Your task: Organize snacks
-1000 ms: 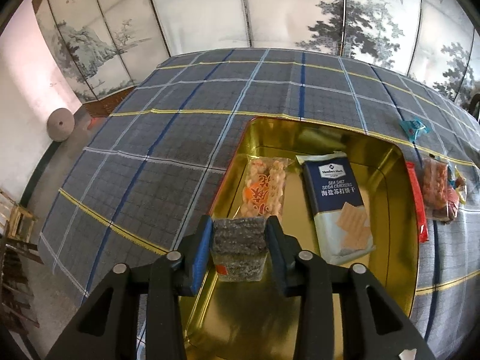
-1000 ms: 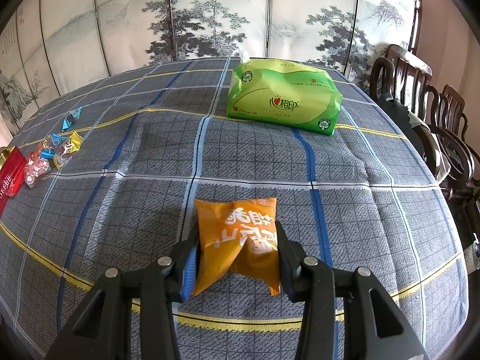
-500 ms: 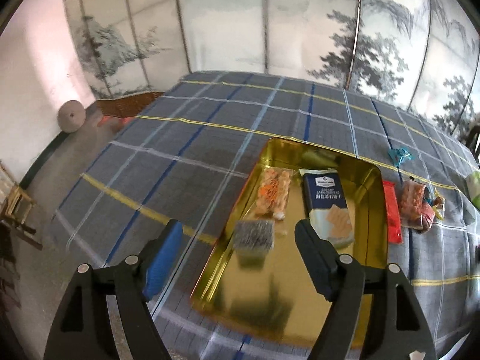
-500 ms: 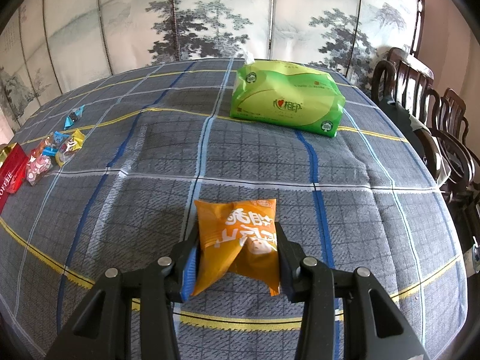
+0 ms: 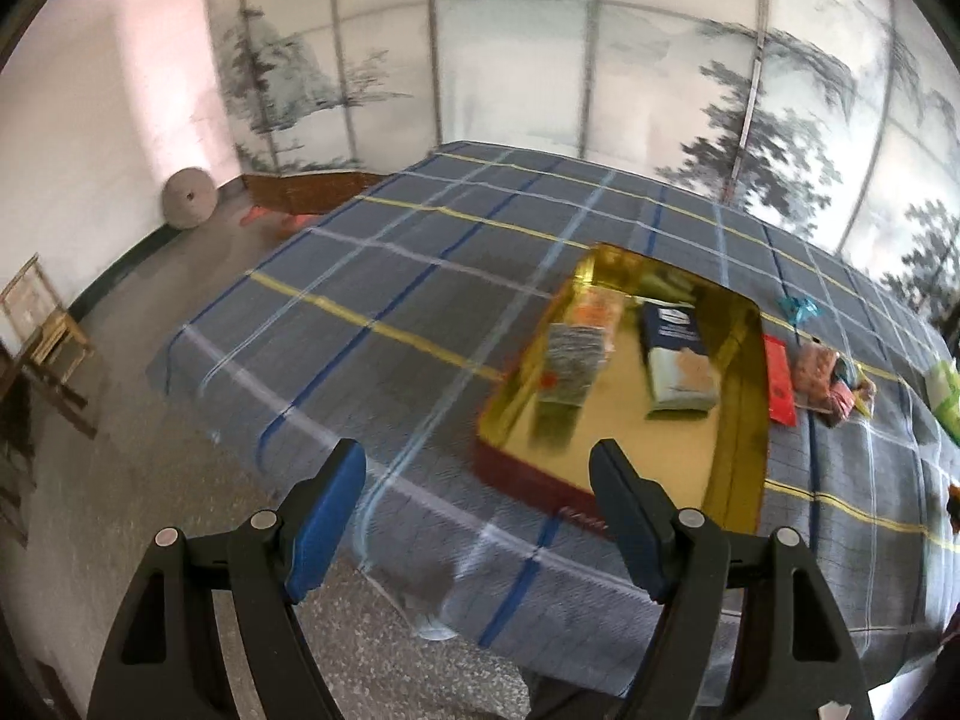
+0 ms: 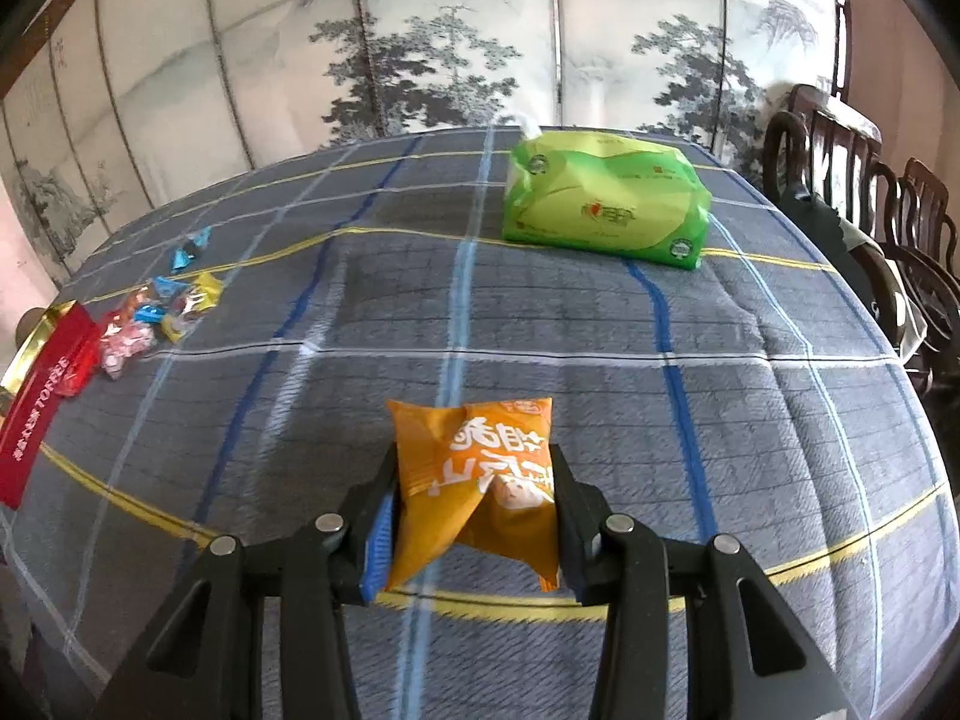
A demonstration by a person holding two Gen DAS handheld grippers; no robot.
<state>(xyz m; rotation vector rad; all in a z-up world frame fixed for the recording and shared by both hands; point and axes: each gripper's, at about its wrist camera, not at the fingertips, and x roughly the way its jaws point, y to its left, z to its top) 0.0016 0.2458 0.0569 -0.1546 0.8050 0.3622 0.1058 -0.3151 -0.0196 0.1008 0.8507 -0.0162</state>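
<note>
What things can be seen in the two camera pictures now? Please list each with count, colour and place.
gold metal tray: one, gold, on the cloth.
grey seaweed pack: one, grey, in the tray.
orange-white snack pack: one, in the tray, behind the grey one.
blue cracker pack: one, blue-white, in the tray.
red toffee lid: one, red, beside the tray.
wrapped candies: several, mixed colours, on the cloth.
green tissue pack: one, green, far side.
plaid tablecloth: one, grey-blue.
orange snack bag: one, in the right gripper.
left gripper: open, empty.

"TOFFEE" on red box (image 6: 42, 414)
</note>
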